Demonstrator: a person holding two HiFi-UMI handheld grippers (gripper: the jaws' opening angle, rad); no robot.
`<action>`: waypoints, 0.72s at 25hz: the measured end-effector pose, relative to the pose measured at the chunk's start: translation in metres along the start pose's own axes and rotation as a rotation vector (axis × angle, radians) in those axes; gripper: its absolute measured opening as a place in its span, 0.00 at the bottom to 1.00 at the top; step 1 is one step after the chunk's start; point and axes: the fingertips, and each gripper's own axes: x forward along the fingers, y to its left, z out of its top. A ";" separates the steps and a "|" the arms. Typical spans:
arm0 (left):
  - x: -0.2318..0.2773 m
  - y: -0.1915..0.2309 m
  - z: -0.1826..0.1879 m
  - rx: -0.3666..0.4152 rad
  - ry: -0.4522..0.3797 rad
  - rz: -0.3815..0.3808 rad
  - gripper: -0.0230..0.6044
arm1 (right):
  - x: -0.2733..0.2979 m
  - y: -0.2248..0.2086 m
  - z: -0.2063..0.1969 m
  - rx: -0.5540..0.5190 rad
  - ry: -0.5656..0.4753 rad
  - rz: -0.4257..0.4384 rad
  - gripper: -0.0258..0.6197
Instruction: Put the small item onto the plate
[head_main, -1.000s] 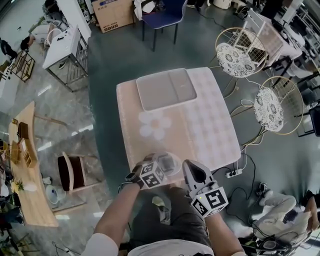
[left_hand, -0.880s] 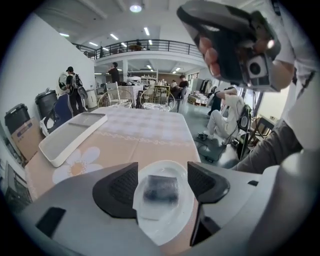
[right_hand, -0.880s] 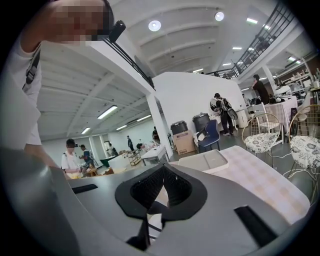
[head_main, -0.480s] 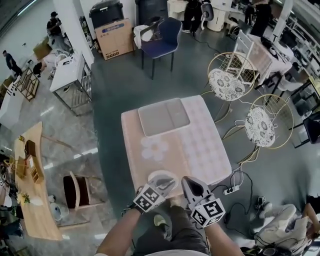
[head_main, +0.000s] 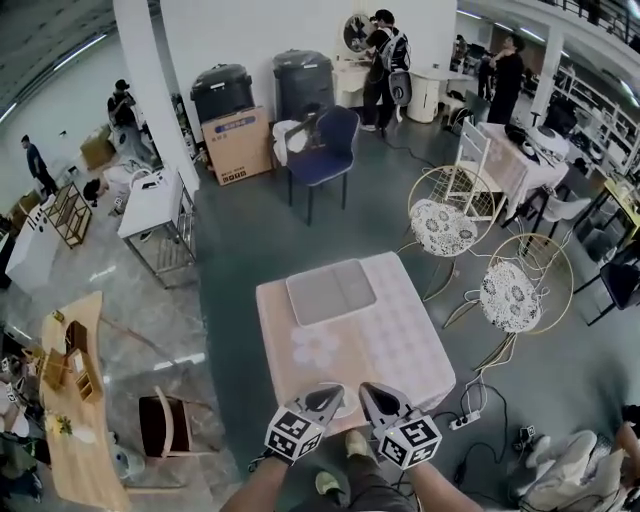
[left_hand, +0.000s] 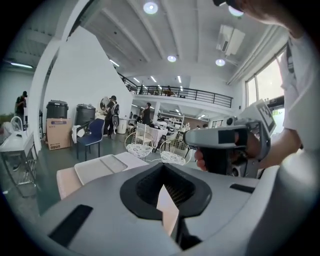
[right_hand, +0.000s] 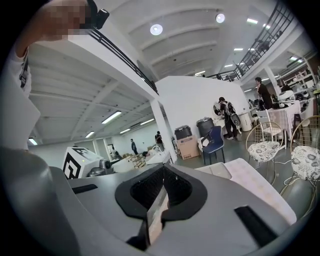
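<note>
My left gripper (head_main: 327, 394) and right gripper (head_main: 371, 391) are held side by side, raised above the near edge of the pink-clothed table (head_main: 400, 335). The left gripper's (left_hand: 166, 202) jaws have just been closing and now meet with nothing between them. The right gripper's (right_hand: 156, 204) jaws also stand together, empty. Each gripper view shows the other: the right gripper (left_hand: 225, 145) in a hand, and the left gripper's marker cube (right_hand: 79, 162). A pale flower-shaped mat (head_main: 312, 345) and a grey tray (head_main: 330, 292) lie on the table. I cannot make out the plate or the small item.
A blue chair (head_main: 325, 140) stands beyond the table. Two white wire chairs (head_main: 440, 225) (head_main: 510, 290) stand to its right, and a wooden chair (head_main: 165, 425) to its left. A power strip (head_main: 462, 420) lies on the floor. Several people stand far back.
Both grippers have risen from the clear plate at the table's near edge. The left one's open jaws have shut. The head view has tilted up and the plate has dropped out of sight.
</note>
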 end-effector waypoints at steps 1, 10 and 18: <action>-0.003 -0.001 0.005 -0.004 -0.016 0.008 0.04 | 0.001 0.002 0.002 -0.006 -0.001 0.001 0.06; -0.039 -0.011 0.062 -0.014 -0.195 0.141 0.04 | 0.006 0.024 0.024 -0.029 -0.033 0.010 0.06; -0.045 -0.020 0.075 -0.047 -0.225 0.142 0.04 | 0.007 0.036 0.027 -0.063 0.000 0.001 0.06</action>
